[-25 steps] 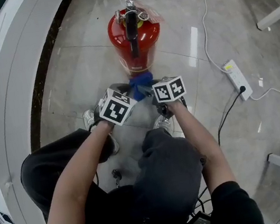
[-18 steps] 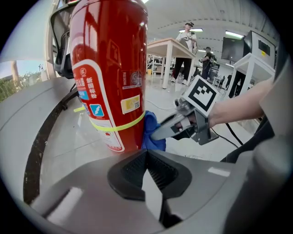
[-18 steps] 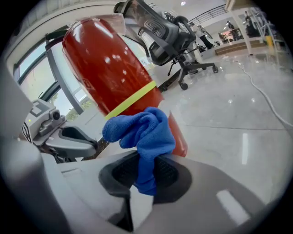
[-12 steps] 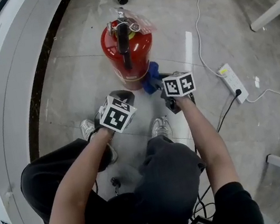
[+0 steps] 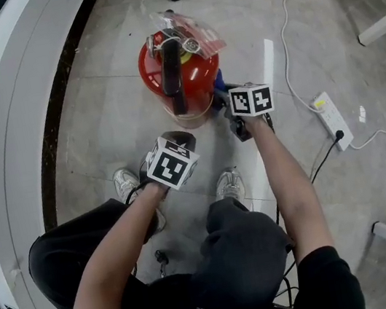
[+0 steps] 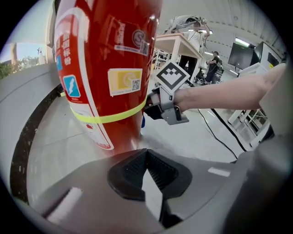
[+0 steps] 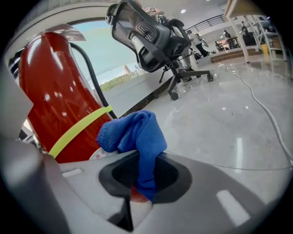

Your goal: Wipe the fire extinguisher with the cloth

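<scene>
A red fire extinguisher (image 5: 177, 64) with a black hose and a yellow band stands upright on the floor; it also fills the left gripper view (image 6: 107, 59) and the left of the right gripper view (image 7: 55, 105). My right gripper (image 5: 226, 96) is shut on a blue cloth (image 7: 137, 137) and holds it against the extinguisher's right side. The cloth (image 5: 219, 82) shows as a small blue patch in the head view. My left gripper (image 5: 179, 139) is shut with nothing in it, just short of the extinguisher's base. The right gripper (image 6: 146, 109) also shows in the left gripper view.
A white power strip (image 5: 333, 118) with cables lies on the floor to the right. An office chair (image 7: 155, 32) stands behind the extinguisher. A curved white ledge (image 5: 5, 139) runs along the left. The person's shoes (image 5: 229, 184) are just below the grippers.
The right gripper has carried the cloth from the extinguisher's front base round to its right side. The left gripper has shifted slightly.
</scene>
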Demonstrator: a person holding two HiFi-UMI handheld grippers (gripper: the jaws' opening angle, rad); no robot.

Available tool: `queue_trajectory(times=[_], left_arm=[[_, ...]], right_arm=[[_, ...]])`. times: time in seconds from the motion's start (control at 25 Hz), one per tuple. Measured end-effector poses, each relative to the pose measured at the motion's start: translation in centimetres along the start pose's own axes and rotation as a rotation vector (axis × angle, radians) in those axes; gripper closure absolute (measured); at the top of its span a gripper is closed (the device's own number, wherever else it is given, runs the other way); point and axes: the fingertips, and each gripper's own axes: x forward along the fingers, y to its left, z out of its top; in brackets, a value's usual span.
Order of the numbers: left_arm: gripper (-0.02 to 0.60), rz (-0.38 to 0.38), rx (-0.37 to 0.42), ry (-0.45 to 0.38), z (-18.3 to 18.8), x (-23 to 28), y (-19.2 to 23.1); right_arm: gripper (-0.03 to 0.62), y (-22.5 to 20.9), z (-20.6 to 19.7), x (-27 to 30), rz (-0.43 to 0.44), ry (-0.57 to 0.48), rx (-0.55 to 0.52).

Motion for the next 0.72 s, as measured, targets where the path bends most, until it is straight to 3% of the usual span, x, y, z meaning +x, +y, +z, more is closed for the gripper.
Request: queue_trajectory(times=[0.32,0.72], left_arm=[[0.576,0.002,-0.037,0.027,-0.5,0.0,1.1],[0.577,0.05,0.016,-0.003,0.6,-2.6,1.3]], right_arm=[[0.525,-0.2,0.2,0.4,0.009,-0.013,0.017],[0.525,5.8,-4.1,-4.9,0.076,-0.009,-0.011]])
